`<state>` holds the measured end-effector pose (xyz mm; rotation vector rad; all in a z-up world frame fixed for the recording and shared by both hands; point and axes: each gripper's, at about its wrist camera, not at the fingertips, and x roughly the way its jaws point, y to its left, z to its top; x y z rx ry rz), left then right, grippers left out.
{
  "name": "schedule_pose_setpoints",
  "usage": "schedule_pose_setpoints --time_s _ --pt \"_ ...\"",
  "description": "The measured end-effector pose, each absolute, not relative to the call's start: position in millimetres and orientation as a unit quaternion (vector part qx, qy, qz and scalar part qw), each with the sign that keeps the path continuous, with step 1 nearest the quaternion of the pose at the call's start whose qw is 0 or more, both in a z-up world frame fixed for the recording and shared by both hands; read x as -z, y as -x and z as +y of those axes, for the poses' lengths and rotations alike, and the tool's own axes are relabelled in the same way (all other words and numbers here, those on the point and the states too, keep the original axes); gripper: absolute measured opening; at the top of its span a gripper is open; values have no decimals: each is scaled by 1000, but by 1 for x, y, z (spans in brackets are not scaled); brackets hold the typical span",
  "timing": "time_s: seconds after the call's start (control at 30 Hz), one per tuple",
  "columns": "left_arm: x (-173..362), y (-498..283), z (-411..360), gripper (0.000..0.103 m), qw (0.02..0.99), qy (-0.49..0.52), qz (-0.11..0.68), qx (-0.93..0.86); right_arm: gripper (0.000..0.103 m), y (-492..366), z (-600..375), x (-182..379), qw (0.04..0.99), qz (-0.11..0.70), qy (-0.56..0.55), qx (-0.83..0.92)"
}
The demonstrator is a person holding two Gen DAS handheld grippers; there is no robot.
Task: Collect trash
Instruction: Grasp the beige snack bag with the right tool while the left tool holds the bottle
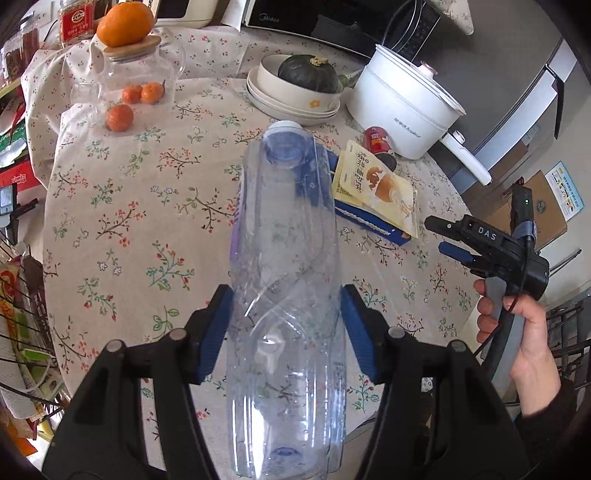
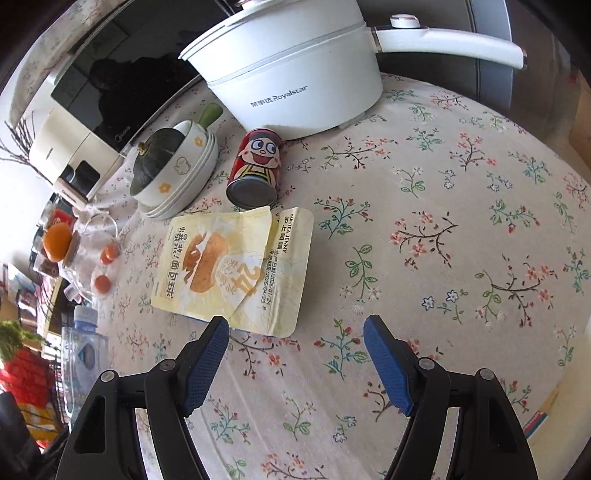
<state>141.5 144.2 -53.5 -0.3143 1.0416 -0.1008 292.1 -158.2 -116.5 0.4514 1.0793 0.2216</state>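
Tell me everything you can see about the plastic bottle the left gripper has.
The plastic bottle is clear, thin-walled and looks empty, with a purplish label strip on one side and a pale cap at its far end. Its wall is creased. It lies lengthwise between the left gripper's blue pads, which press its lower body on both sides, neck pointing away over the floral tablecloth.

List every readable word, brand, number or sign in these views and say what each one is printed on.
"Royalstar", after Chinese characters: white electric pot.
"Midea": black microwave.
"DAS": right gripper.
"AUNTEA JENNY" and a large "24": yellow snack pouch; its big Chinese title and small date line are not surely readable.
Red can: cartoon face only, no legible text.
Red jar label: too blurred.
Clear plastic bottle in the left gripper: label unreadable.
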Motion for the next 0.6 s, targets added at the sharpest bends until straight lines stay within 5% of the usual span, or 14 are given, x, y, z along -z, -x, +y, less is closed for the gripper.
schedule_pose_setpoints --time_s 0.33,0.5,0.6 --pt "58 -145 151 61 850 158 500 38 65 -319 -148 142 816 493 -280 -113" --pt "63 -147 153 61 846 163 507 34 40 -324 -140 144 813 485 -297 -124" --pt "66 -147 155 61 844 165 510 30 16 -323 -139 141 816 475 -301 -132"
